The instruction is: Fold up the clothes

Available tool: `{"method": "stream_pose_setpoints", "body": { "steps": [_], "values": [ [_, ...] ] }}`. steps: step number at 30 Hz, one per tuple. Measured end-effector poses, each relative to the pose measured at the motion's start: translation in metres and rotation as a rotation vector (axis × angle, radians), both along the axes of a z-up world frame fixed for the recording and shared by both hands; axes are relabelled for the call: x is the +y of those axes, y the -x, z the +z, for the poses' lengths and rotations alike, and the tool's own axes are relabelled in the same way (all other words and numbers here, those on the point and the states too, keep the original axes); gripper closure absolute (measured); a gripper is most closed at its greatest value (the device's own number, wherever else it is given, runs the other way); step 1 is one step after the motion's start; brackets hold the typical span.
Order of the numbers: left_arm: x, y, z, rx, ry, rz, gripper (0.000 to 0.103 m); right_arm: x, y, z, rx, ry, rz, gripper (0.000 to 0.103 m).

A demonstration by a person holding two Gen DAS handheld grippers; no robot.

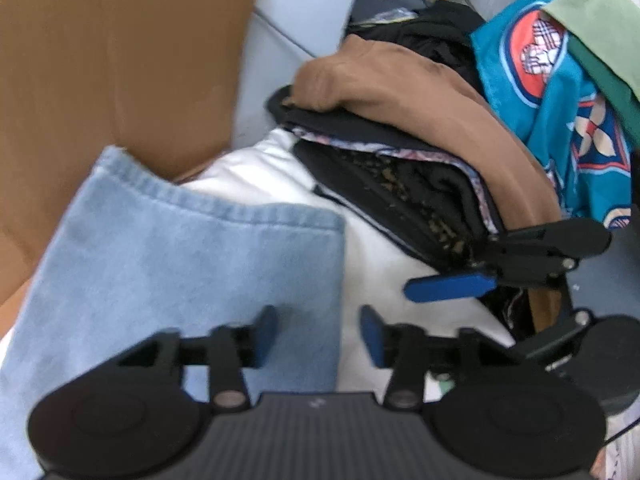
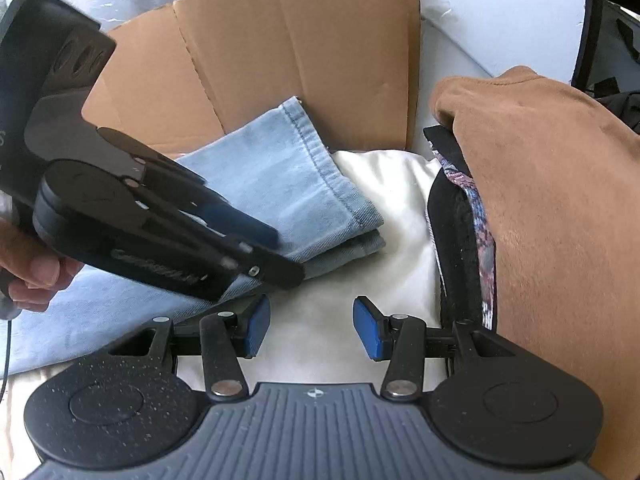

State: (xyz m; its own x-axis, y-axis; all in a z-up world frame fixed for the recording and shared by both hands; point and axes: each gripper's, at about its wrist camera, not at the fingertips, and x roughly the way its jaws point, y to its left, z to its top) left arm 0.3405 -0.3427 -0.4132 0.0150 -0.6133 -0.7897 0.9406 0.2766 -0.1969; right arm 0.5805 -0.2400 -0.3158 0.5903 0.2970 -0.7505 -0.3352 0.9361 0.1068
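Folded light blue jeans (image 1: 192,264) lie on a white cloth (image 1: 372,256), and show in the right wrist view (image 2: 288,188) too. My left gripper (image 1: 318,334) is open and empty just above the jeans' right edge. My right gripper (image 2: 310,326) is open and empty over the white cloth (image 2: 384,216). A stack of folded clothes with a brown top (image 1: 420,112) lies to the right; the brown top (image 2: 552,208) fills the right of the right wrist view. In the left wrist view the right gripper (image 1: 452,286) is beside that stack.
A cardboard box flap (image 1: 120,60) stands behind the jeans, also in the right wrist view (image 2: 300,48). A teal patterned cloth (image 1: 552,92) and a green cloth (image 1: 596,12) hang at the far right. The left gripper's body (image 2: 132,208) crosses over the jeans.
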Motion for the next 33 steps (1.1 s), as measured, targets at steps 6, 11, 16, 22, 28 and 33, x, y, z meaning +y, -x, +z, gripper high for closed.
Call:
{"method": "stream_pose_setpoints", "body": {
  "steps": [6,11,16,22,28,33],
  "values": [
    [0.037,0.005,0.013,-0.021,-0.010,0.080,0.030,0.000,0.005,0.001,-0.008,-0.026,0.035,0.050],
    [0.073,0.021,0.016,-0.051,-0.032,0.104,0.017,0.013,0.010,-0.004,-0.021,0.004,0.075,0.050],
    [0.098,0.035,0.010,-0.089,-0.080,0.170,0.015,0.020,0.015,-0.002,-0.024,-0.014,0.106,0.050],
    [0.121,0.040,0.001,-0.095,-0.107,0.275,0.014,0.022,0.018,0.002,-0.026,-0.043,0.126,0.049],
    [0.126,0.043,-0.017,-0.146,-0.154,0.312,0.009,0.018,0.023,-0.001,0.015,-0.072,0.112,0.049],
    [0.127,0.045,-0.034,-0.221,-0.186,0.344,0.007,0.017,0.026,-0.009,0.054,-0.085,0.096,0.049]
  ]
}}
